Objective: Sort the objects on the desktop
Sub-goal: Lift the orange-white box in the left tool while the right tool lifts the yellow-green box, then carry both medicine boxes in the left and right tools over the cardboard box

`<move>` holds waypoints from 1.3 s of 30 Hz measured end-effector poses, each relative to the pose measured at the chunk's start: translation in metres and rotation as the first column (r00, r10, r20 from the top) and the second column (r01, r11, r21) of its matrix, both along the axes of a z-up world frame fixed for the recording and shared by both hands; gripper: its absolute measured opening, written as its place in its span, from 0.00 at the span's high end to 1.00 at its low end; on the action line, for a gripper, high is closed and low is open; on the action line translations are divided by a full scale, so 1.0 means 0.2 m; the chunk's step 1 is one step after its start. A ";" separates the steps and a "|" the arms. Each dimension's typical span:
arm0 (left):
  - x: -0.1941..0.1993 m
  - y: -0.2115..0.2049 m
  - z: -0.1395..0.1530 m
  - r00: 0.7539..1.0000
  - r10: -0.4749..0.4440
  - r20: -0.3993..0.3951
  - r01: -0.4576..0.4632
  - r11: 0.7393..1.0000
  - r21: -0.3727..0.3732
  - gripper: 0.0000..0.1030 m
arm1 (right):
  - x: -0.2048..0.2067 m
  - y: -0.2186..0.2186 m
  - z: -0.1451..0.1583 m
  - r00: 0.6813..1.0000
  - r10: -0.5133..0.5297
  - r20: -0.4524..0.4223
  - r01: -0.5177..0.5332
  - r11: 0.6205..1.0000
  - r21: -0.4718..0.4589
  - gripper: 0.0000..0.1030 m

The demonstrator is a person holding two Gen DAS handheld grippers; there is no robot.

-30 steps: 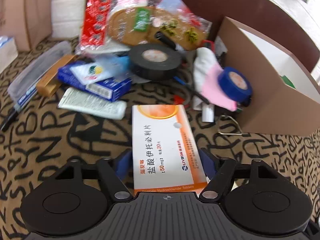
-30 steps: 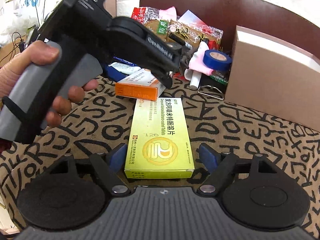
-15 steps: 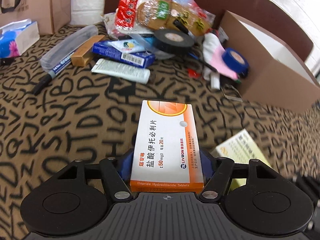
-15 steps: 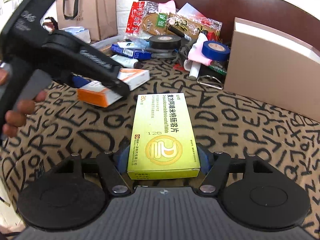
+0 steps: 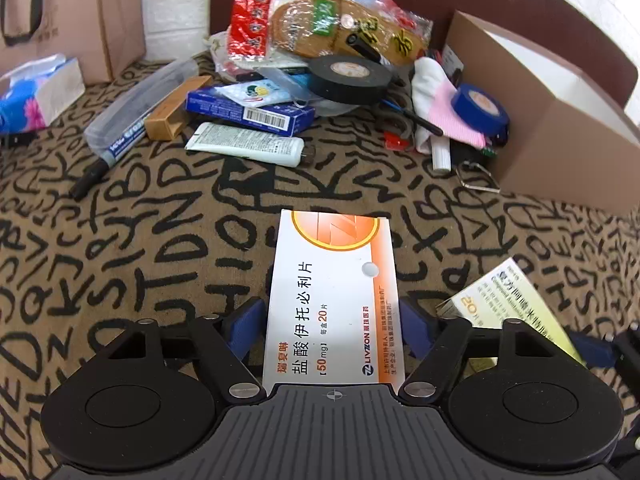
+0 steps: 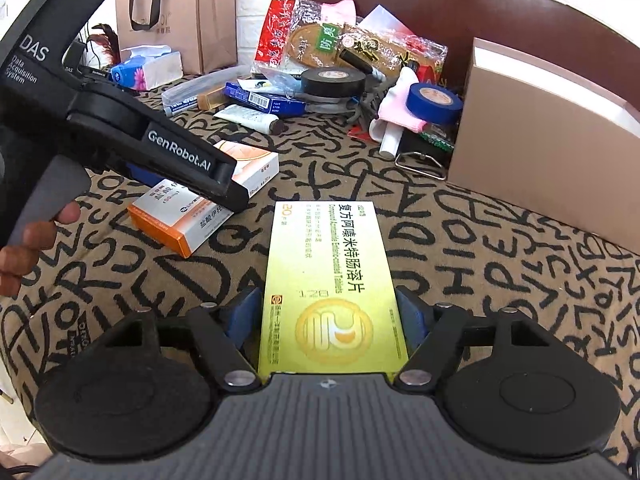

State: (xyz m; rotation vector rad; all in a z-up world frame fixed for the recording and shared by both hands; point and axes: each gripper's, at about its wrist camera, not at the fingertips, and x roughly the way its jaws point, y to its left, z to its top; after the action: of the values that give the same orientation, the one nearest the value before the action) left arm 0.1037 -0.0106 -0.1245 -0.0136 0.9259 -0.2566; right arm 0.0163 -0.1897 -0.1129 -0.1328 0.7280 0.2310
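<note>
My left gripper [image 5: 332, 324] is shut on a white and orange medicine box [image 5: 334, 300], held low over the lettered tablecloth; the box also shows in the right wrist view [image 6: 200, 204]. My right gripper [image 6: 330, 320] is shut on a yellow-green medicine box [image 6: 330, 280], which also shows at the right of the left wrist view [image 5: 516, 304]. The left gripper's body [image 6: 120, 120] fills the left of the right wrist view. The two boxes are side by side, close together.
A pile lies at the back: black tape roll [image 5: 348, 78], blue tape roll [image 5: 480, 110], blue box [image 5: 248, 114], white tube [image 5: 244, 146], marker [image 5: 116, 148], snack packets [image 5: 332, 28]. An open cardboard box [image 5: 560, 128] stands right. A tissue pack [image 5: 32, 96] and a paper bag [image 6: 180, 12] stand left.
My left gripper has pulled back from the pile with the white and orange box and brought it down beside the yellow-green box. My right gripper has barely moved.
</note>
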 end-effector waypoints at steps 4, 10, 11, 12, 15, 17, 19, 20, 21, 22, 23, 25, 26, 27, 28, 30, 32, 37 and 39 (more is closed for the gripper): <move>-0.01 -0.02 0.00 1.000 -0.024 0.004 0.023 0.999 0.039 0.21 | 0.02 0.00 0.00 1.000 -0.003 -0.003 0.003 1.000 -0.003 0.27; -0.02 -0.05 -0.01 0.999 -0.030 0.019 0.029 0.997 0.072 0.26 | 0.03 -0.01 -0.01 1.000 -0.022 -0.018 0.023 0.999 0.030 0.30; -0.02 -0.05 0.00 0.999 -0.034 0.022 0.032 0.996 0.080 0.33 | 0.03 -0.01 -0.01 1.000 -0.023 -0.019 0.024 0.999 0.031 0.31; -0.03 -0.06 0.00 0.999 -0.042 0.019 0.040 0.996 0.079 0.33 | 0.02 -0.01 -0.01 1.000 -0.022 -0.019 0.023 0.999 0.031 0.31; -0.06 -0.07 0.01 0.998 -0.054 0.017 0.053 0.996 0.071 0.34 | 0.01 -0.02 0.00 0.999 -0.025 -0.025 0.026 0.998 0.054 0.31; -0.08 -0.08 0.02 0.998 -0.062 0.018 0.061 0.996 0.062 0.34 | 0.00 -0.04 0.01 0.999 -0.033 -0.023 0.034 0.997 0.075 0.31; -0.11 -0.10 0.05 0.997 -0.076 0.026 0.074 0.996 0.048 0.34 | -0.02 -0.06 0.03 0.999 -0.039 -0.010 0.040 0.995 0.092 0.31; -0.12 -0.12 0.07 0.996 -0.083 0.035 0.082 0.996 0.042 0.34 | -0.03 -0.07 0.04 0.999 -0.044 -0.002 0.044 0.994 0.098 0.31; -0.14 -0.13 0.09 0.995 -0.094 0.047 0.092 0.995 0.038 0.34 | -0.04 -0.09 0.06 0.999 -0.044 0.012 0.042 0.994 0.102 0.31; -0.15 -0.15 0.12 0.993 -0.104 0.063 0.103 0.994 0.032 0.34 | -0.05 -0.11 0.08 0.998 -0.050 0.024 0.047 0.993 0.109 0.31; -0.16 -0.18 0.15 0.990 -0.116 0.079 0.115 0.993 0.024 0.34 | -0.05 -0.13 0.10 0.998 -0.055 0.035 0.051 0.992 0.115 0.31; -0.17 -0.24 0.23 0.984 -0.141 0.111 0.141 0.990 0.007 0.34 | -0.07 -0.18 0.15 0.995 -0.069 0.067 0.061 0.991 0.123 0.31; -0.17 -0.27 0.27 0.979 -0.155 0.128 0.157 0.988 -0.002 0.34 | -0.07 -0.21 0.18 0.994 -0.077 0.084 0.066 0.990 0.123 0.31; -0.16 -0.31 0.30 0.975 -0.168 0.144 0.172 0.985 -0.012 0.34 | -0.07 -0.23 0.21 0.991 -0.086 0.104 0.073 0.990 0.122 0.31; -0.16 -0.34 0.34 0.970 -0.182 0.159 0.187 0.982 -0.021 0.34 | -0.07 -0.26 0.24 0.987 -0.098 0.124 0.082 0.989 0.123 0.31; -0.14 -0.42 0.41 0.961 -0.203 0.186 0.212 0.977 -0.032 0.34 | -0.07 -0.31 0.30 0.979 -0.121 0.161 0.101 0.987 0.129 0.31; -0.12 -0.49 0.48 0.953 -0.215 0.213 0.229 0.973 -0.040 0.34 | -0.06 -0.36 0.35 0.970 -0.142 0.196 0.118 0.984 0.132 0.31; -0.03 -0.64 0.63 0.934 -0.224 0.278 0.250 0.967 -0.059 0.34 | 0.01 -0.50 0.49 0.945 -0.183 0.271 0.149 0.979 0.140 0.31; 0.03 -0.71 0.68 0.930 -0.223 0.292 0.253 0.965 -0.071 0.34 | 0.05 -0.56 0.54 0.934 -0.198 0.298 0.164 0.977 0.136 0.31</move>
State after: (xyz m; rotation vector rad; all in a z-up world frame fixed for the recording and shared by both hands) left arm 0.1091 -0.1520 0.0110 0.0362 0.6270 -0.5210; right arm 0.0268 -0.3024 -0.0043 0.0045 0.4095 0.0694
